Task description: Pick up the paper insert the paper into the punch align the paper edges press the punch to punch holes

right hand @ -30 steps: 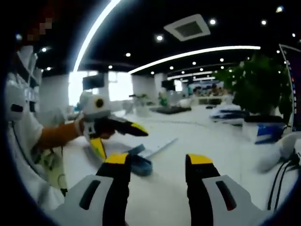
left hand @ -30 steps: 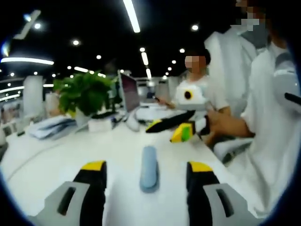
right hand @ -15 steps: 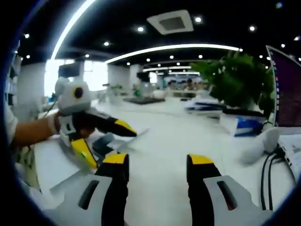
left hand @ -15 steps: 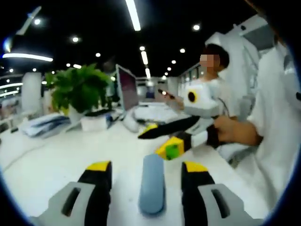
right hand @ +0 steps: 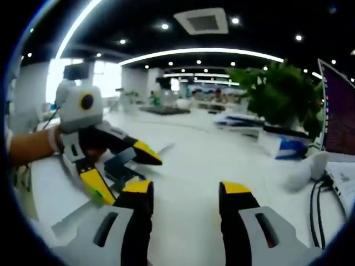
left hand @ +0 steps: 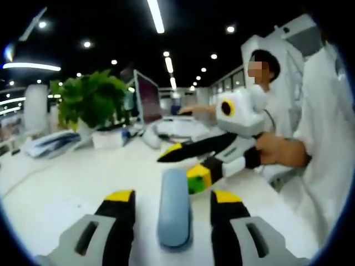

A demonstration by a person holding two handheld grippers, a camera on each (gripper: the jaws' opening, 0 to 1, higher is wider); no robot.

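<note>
In the left gripper view, the left gripper point(left hand: 173, 199) is rising from the bottom of the frame with its yellow-tipped jaws spread apart, and the blue punch point(left hand: 174, 208) is lying on the white surface point(left hand: 66, 177) between them, its long body running up the centre of the frame; whether the jaws are touching it cannot be told. Just right of centre, the right gripper point(left hand: 183, 166) is reaching in from the right, held by a person's hand point(left hand: 277, 151), with its jaws also spread, one black and yellow jaw pointing left above the punch and the other ending just beside the punch's far end. A green plant point(left hand: 91, 102) and a monitor point(left hand: 145, 98) are standing in the upper left, and a seated person point(left hand: 266, 94) is showing at upper right. In the right gripper view, the right gripper point(right hand: 184, 191) is showing its own jaws parted at the bottom of the frame. At centre left the left gripper point(right hand: 125, 172) is sitting with its jaws open around the punch point(right hand: 119, 163), which is resting on the surface point(right hand: 211, 160). A pale sheet, apparently the paper point(right hand: 77, 213), is lying flat at lower left beneath that gripper, though blur makes its edges hard to tell. The plant point(right hand: 280, 100) is standing at upper right, with dark cables point(right hand: 319, 202) at the right edge.
</note>
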